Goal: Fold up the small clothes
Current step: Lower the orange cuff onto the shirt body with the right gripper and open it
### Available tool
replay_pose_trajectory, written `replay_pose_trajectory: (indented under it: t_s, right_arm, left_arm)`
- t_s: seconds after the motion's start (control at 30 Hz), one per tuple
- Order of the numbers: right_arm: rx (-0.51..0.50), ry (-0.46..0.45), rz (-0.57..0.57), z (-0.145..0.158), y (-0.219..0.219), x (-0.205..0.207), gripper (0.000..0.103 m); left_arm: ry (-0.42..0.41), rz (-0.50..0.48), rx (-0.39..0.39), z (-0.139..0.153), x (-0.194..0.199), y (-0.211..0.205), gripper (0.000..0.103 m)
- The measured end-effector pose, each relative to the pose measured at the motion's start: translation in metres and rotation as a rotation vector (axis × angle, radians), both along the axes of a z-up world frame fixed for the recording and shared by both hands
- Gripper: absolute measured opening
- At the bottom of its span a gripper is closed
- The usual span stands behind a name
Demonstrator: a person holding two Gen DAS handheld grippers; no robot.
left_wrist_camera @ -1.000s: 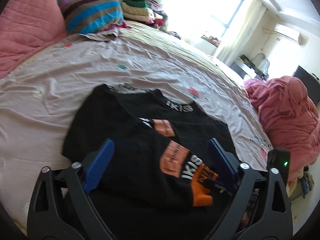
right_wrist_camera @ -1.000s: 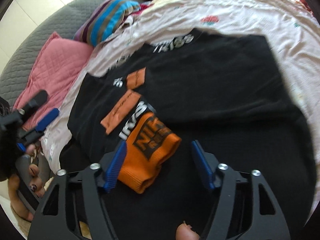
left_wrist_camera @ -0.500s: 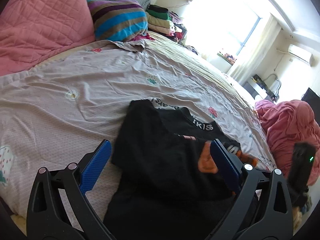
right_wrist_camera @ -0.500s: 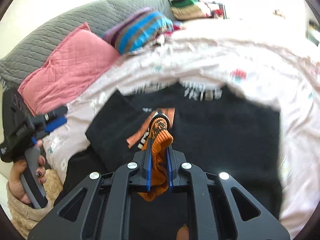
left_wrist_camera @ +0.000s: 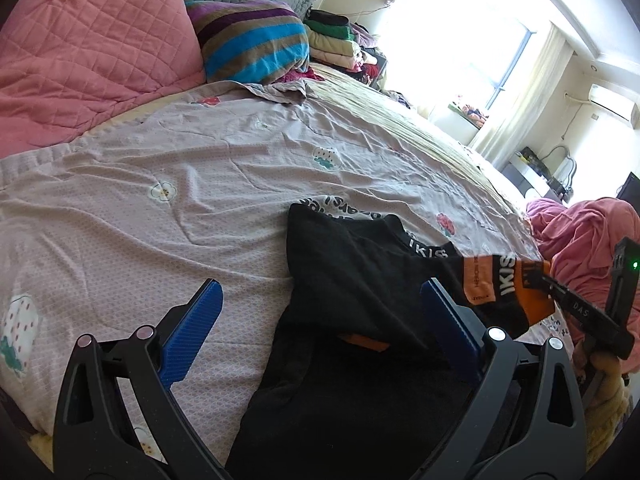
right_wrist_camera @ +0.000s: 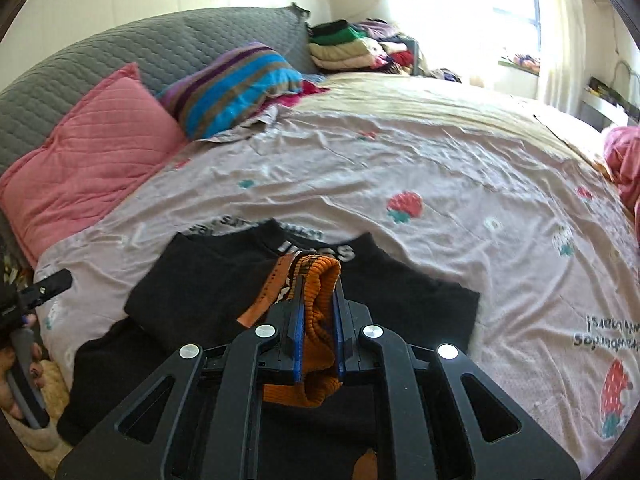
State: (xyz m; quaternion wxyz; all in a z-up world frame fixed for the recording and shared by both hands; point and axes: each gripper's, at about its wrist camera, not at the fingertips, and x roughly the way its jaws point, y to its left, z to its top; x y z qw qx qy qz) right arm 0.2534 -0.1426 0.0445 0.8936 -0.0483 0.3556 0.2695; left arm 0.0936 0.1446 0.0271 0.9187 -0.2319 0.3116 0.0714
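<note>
A black sweater (left_wrist_camera: pixel 352 280) with orange patches and white lettering lies part-folded on the bed near the front edge; it also shows in the right wrist view (right_wrist_camera: pixel 208 284). My right gripper (right_wrist_camera: pixel 318 312) is shut on its orange ribbed cuff (right_wrist_camera: pixel 318 292) and holds the sleeve lifted above the body of the sweater. In the left wrist view the lifted sleeve (left_wrist_camera: pixel 500 280) stretches right to that gripper (left_wrist_camera: pixel 548 280). My left gripper (left_wrist_camera: pixel 320 320) is open and empty, held low over the sweater's left edge.
The pale lilac printed sheet (left_wrist_camera: pixel 180 208) covers the bed. A pink quilted pillow (right_wrist_camera: pixel 92 160) and a striped pillow (right_wrist_camera: pixel 236 80) lie at the head, with a stack of folded clothes (right_wrist_camera: pixel 344 44) behind. A pink heap (left_wrist_camera: pixel 580 236) lies at the right.
My right gripper closed on the orange cuff and lifted the sleeve up and toward the collar. My left gripper pulled back and to the left, staying open.
</note>
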Motion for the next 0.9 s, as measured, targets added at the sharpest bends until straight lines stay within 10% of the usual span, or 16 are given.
replay_pose_trajectory:
  t_s: [0.5,0.9]
  right_arm:
    - [0.003,0.044,-0.047,-0.019,-0.016,0.006,0.011]
    - [-0.007,0.070,-0.060,-0.026,-0.020,0.010,0.011]
  left_arm:
    - [0.033,-0.076,0.032,-0.007,0.046,-0.027,0.092]
    - [0.090,-0.171,0.050,-0.020,0.080,-0.052,0.068]
